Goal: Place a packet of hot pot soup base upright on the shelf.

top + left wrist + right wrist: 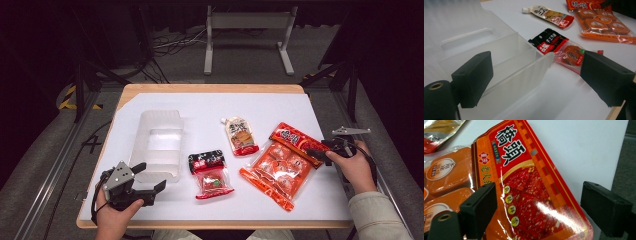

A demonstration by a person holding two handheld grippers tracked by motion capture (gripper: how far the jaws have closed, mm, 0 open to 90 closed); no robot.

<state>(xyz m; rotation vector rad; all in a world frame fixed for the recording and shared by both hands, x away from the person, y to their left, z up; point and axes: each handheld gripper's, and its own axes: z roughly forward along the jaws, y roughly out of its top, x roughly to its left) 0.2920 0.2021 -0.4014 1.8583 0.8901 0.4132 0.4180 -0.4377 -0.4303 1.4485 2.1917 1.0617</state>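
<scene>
Nearest the camera at left, the left hand-held gripper (151,181) rests on the white bench (280,107) with jaws spread and empty, straddling the near wall of the translucent plastic bin (157,142). At right, the right hand-held gripper (314,155) stands fully open over the top edge of the large red-orange hotpot-base bag (281,165), pads not yet pressing. Judged step: grasp approach; next move requires closing on that edge, then lifting toward the bin.
</scene>
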